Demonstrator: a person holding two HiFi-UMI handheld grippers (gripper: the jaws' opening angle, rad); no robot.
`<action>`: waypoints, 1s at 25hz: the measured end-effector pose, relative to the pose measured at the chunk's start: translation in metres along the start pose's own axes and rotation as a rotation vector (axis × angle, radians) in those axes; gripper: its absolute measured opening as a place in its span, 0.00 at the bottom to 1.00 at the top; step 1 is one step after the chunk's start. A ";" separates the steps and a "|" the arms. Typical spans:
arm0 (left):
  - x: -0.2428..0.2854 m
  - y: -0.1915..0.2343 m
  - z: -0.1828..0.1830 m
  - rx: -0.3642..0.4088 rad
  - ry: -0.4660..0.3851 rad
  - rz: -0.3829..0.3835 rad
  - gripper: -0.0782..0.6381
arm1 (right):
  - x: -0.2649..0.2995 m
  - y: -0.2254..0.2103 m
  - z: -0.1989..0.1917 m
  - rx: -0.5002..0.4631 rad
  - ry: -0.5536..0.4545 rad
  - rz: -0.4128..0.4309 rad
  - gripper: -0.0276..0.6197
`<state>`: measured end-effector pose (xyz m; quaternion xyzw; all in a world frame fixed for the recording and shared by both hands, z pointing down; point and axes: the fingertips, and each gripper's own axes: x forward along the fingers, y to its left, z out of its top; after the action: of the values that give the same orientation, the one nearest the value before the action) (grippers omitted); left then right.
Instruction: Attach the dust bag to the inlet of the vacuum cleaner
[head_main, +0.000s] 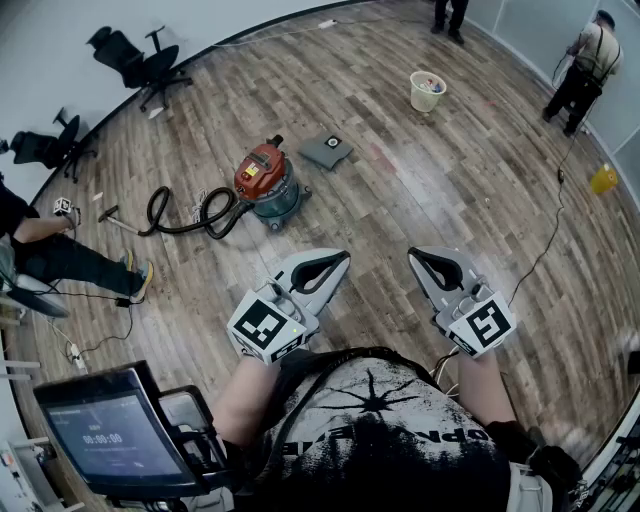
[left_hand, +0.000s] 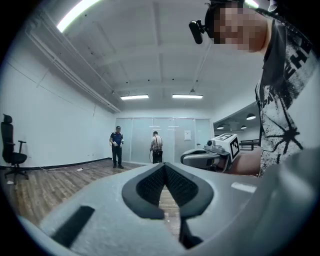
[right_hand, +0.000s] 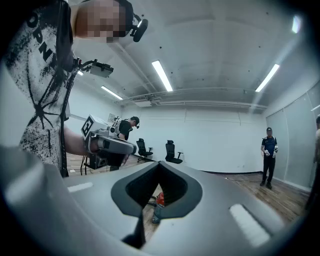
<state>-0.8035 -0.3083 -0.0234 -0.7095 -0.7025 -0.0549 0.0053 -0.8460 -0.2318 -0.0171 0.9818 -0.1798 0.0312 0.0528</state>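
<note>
Dust bag lay flat on the wood floor, grey, round hole in the middle, just beside the vacuum cleaner and apart from it, not attached. Vacuum cleaner stood upright, red top, dark tub, black hose looping off to its left along the floor. Both were well ahead of you, out of reach of either gripper.

Your left gripper was clenched, jaws together, nothing between them; the left gripper view showed the black pads meeting at the tip with only floor behind. Your right gripper was clenched too and empty. In the right gripper view the vacuum cleaner showed small and far off through the gap below the closed tips. You held both grippers level in front of your chest, side by side, apart from each other, tips pointing toward the vacuum cleaner.

Elsewhere: a pale bucket farther back on the floor, a yellow thing at the right edge (can't tell what), two office chairs by the wall. One person sat on the floor at left, another stood at far right. A screen sat at lower left.
</note>
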 end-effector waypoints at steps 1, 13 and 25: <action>0.000 0.001 -0.001 -0.003 -0.001 0.002 0.11 | 0.002 -0.001 -0.001 0.002 0.000 -0.001 0.05; -0.003 -0.005 -0.007 0.003 0.027 -0.011 0.11 | 0.000 0.000 0.002 0.037 -0.049 0.010 0.05; 0.007 -0.035 -0.035 -0.035 0.083 -0.082 0.11 | -0.022 -0.005 -0.013 0.094 -0.078 -0.022 0.05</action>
<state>-0.8408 -0.3035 0.0093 -0.6772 -0.7292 -0.0968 0.0200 -0.8652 -0.2180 -0.0060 0.9856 -0.1693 0.0005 0.0001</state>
